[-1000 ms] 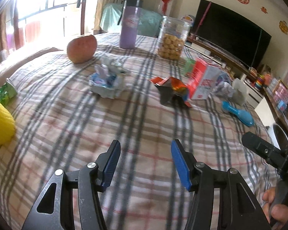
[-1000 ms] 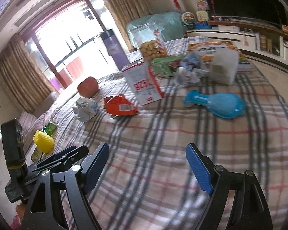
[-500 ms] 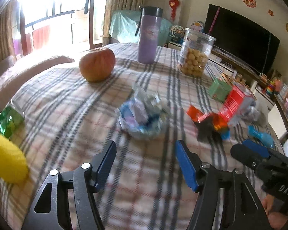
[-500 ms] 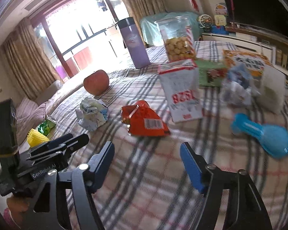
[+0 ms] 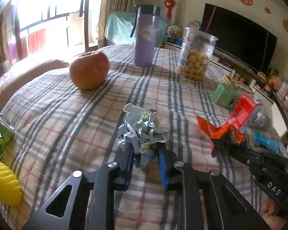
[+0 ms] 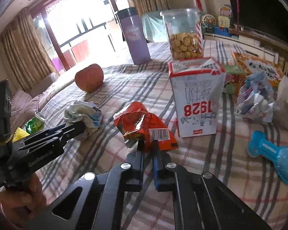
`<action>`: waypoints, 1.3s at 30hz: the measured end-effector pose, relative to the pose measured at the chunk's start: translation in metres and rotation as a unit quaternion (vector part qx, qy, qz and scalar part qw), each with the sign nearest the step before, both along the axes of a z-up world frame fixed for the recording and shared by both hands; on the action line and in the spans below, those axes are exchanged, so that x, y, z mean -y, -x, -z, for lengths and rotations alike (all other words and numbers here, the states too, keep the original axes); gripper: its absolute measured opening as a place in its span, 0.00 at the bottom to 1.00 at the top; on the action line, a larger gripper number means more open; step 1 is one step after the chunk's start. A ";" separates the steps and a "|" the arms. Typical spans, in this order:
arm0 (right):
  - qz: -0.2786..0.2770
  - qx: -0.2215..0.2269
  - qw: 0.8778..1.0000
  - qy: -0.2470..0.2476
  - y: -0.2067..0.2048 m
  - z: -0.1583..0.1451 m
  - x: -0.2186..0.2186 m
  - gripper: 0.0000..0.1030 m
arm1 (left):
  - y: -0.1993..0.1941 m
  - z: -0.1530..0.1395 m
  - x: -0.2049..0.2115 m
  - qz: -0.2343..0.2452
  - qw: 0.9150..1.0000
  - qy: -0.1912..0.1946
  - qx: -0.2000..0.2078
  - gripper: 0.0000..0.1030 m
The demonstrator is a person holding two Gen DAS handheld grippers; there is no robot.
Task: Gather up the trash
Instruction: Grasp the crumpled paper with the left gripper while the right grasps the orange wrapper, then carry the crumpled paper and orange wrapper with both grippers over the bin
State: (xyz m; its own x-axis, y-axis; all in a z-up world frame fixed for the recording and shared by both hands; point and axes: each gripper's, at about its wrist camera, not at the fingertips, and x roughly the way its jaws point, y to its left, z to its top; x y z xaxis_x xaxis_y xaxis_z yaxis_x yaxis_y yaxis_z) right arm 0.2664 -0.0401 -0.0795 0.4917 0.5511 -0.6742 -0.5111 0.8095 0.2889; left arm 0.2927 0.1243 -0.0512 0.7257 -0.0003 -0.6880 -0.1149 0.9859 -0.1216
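A grey-and-pink plaid cloth-covered table (image 5: pixel 53 115) spreads ahead of both pairs of jaws. The left gripper (image 5: pixel 145 153) is closing, its jaws pressing the near edge of a crumpled ball of pale blue-and-white paper (image 5: pixel 142 132). The right gripper (image 6: pixel 148 149) is clamped tight on the near corner of a crinkled orange foil snack wrapper (image 6: pixel 142 128).

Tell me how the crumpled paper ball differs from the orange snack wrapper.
The crumpled paper ball is pale, matte and bunched round; the orange snack wrapper is glossy, flatter and bears a barcode. The paper ball sits between the closing left gripper's fingers; the wrapper's near edge is pinched in the shut right gripper. Both are trash lying on the plaid tablecloth.
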 end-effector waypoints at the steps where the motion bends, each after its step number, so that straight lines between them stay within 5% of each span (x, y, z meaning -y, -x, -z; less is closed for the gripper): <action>1: 0.000 0.000 1.000 -0.004 0.002 -0.001 0.003 0.04 | 0.002 -0.001 0.001 0.002 1.000 0.002 0.001 0.18; 24: 0.073 -0.015 0.996 -0.054 0.065 -0.023 0.130 0.03 | 0.077 -0.026 0.077 0.086 0.994 0.061 0.025 0.17; 29: 0.063 -0.035 0.994 -0.079 0.063 -0.024 0.132 0.18 | 0.084 -0.026 0.080 0.080 0.995 0.053 0.025 0.17; 32: 0.056 -0.037 0.994 -0.087 0.062 -0.022 0.123 0.75 | 0.091 -0.025 0.071 0.067 0.996 0.050 0.022 0.17; 33: 0.056 -0.031 0.994 -0.083 0.062 -0.022 0.118 0.81 | 0.092 -0.025 0.069 0.064 0.996 0.052 0.020 0.17; 39: 0.026 -0.029 0.999 -0.035 0.044 -0.010 0.074 0.80 | 0.098 -0.017 0.056 0.045 0.997 0.060 0.004 0.17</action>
